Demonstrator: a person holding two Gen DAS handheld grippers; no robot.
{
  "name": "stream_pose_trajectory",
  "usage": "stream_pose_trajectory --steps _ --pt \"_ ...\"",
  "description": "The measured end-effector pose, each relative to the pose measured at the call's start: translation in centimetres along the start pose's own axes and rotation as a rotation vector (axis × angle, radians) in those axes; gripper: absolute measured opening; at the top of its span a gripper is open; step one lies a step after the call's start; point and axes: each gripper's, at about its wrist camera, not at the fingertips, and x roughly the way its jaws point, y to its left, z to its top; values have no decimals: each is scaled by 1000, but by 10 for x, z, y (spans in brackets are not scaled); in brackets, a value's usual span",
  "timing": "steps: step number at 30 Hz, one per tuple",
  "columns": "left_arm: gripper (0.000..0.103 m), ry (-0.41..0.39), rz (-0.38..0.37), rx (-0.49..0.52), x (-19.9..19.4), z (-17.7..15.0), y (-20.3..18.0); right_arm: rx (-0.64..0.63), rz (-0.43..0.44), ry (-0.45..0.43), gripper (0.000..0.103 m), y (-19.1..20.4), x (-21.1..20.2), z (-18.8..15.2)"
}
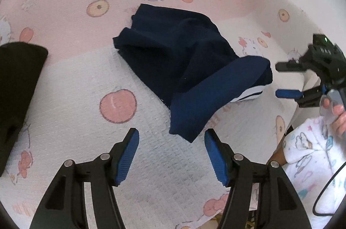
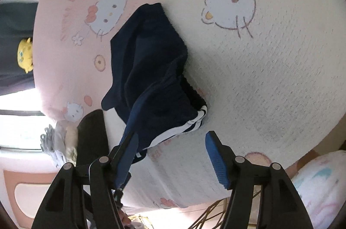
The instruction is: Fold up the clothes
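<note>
blue-padded fingers of the left gripper (image 1: 172,136) stand wide apart at the near edge of its own view, with nothing between them; only the printed bed sheet (image 1: 71,81) shows in the gap, and the nearest corner of the navy shorts (image 1: 173,60) lies just beyond the fingertips. the shorts are bunched in a loose heap on the sheet, partly folded over themselves, with white side stripes (image 1: 248,94) showing at their right edge. the sheet is pink in its far part and white in its near part, printed with cartoon cat faces, peaches and doughnuts. a black cloth item (image 1: 17,86) lies at the far left of the sheet.

at the right of the left wrist view the right gripper (image 1: 277,79) hangs beside the striped edge of the shorts, its fingers spread and empty, carried by a hand (image 1: 337,118) in a white patterned sleeve (image 1: 311,153).

in the right wrist view that gripper (image 2: 172,136) also stands wide; the striped hem (image 2: 173,131) of the shorts lies against its left finger (image 2: 127,155), while the right finger is clear of the cloth. a yellow plush toy (image 2: 25,54) sits at the far left, off the sheet.
</note>
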Motion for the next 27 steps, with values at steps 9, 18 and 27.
stream_pose_trajectory --steps 9,18,27 --pt "60 -15 131 300 20 0 -34 249 156 -33 69 -15 17 3" --pt "60 -42 234 428 42 7 -47 307 101 -13 73 -17 40 13" --pt "20 -42 246 548 50 8 -59 297 29 -28 72 -19 56 16"
